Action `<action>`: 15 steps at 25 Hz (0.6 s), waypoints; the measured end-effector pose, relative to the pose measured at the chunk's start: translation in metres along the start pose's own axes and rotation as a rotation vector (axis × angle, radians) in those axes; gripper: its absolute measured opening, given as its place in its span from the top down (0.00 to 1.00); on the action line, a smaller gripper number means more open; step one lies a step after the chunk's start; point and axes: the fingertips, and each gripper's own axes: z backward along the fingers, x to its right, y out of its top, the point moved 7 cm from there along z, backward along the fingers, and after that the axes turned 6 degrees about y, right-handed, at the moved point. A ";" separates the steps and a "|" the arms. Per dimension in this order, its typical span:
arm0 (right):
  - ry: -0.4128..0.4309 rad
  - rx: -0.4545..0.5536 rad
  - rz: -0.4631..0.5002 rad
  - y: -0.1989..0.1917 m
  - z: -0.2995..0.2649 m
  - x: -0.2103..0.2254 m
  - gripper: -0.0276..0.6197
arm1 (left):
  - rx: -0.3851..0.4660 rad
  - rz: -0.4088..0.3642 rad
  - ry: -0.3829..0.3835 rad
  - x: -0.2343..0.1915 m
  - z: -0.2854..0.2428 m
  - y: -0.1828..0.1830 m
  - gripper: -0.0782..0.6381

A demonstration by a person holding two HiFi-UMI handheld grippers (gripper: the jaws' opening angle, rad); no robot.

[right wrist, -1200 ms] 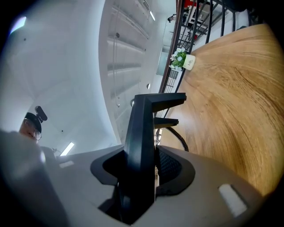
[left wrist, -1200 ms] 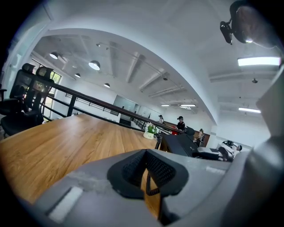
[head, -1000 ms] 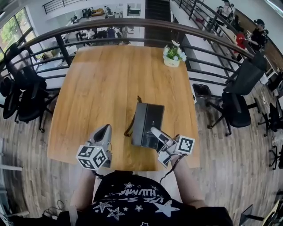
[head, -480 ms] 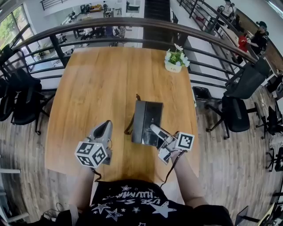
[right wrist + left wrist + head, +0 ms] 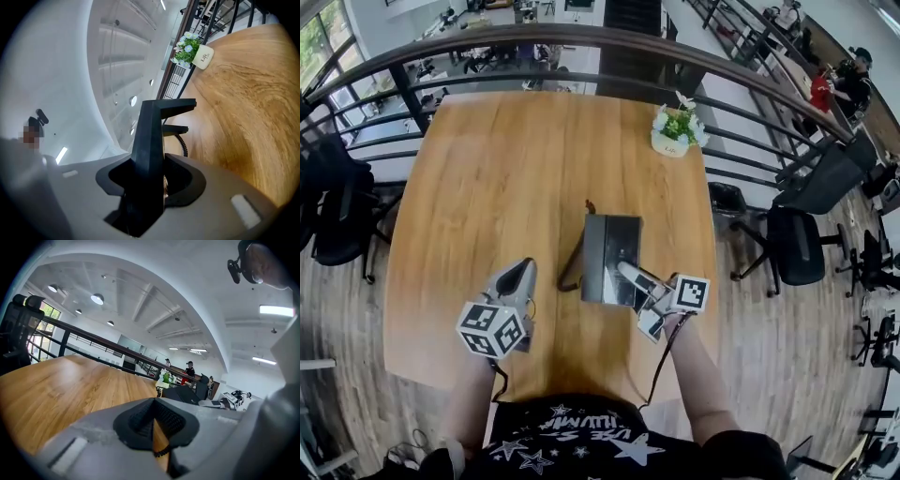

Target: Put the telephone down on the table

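The telephone (image 5: 611,255) is a flat dark box with a coiled cord (image 5: 572,272) hanging off its left side. It sits over the near right part of the wooden table (image 5: 487,187). My right gripper (image 5: 623,272) is shut on its near edge; in the right gripper view the dark body (image 5: 151,136) stands edge-on between the pads, with the cord (image 5: 183,146) beside it. My left gripper (image 5: 521,270) hovers to the left of the telephone, shut and holding nothing. In the left gripper view its pads (image 5: 140,418) meet, and the telephone (image 5: 180,393) lies ahead to the right.
A small white pot of flowers (image 5: 677,131) stands at the table's far right corner, also visible as the pot (image 5: 194,51) in the right gripper view. A metal railing (image 5: 581,42) curves behind the table. Dark office chairs (image 5: 337,206) stand left, another chair (image 5: 797,234) right.
Both grippers have moved farther in from the table's near edge, the right one carrying the telephone with it. Neither grip has changed.
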 end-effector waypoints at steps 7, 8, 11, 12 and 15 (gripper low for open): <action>-0.032 -0.040 -0.021 0.005 -0.004 0.028 0.68 | -0.024 0.021 0.006 -0.014 -0.019 -0.008 0.89; -0.030 -0.040 -0.027 0.004 -0.003 0.031 0.68 | -0.026 0.024 0.007 -0.015 -0.020 -0.010 0.89; -0.026 -0.032 -0.039 -0.001 0.002 0.038 0.68 | -0.035 0.035 0.011 -0.017 -0.023 -0.015 0.89; -0.027 -0.027 -0.043 -0.002 0.004 0.040 0.68 | -0.038 0.037 0.012 -0.018 -0.024 -0.016 0.89; -0.026 -0.008 -0.059 -0.005 0.009 0.048 0.68 | -0.046 0.043 0.013 -0.020 -0.029 -0.020 0.89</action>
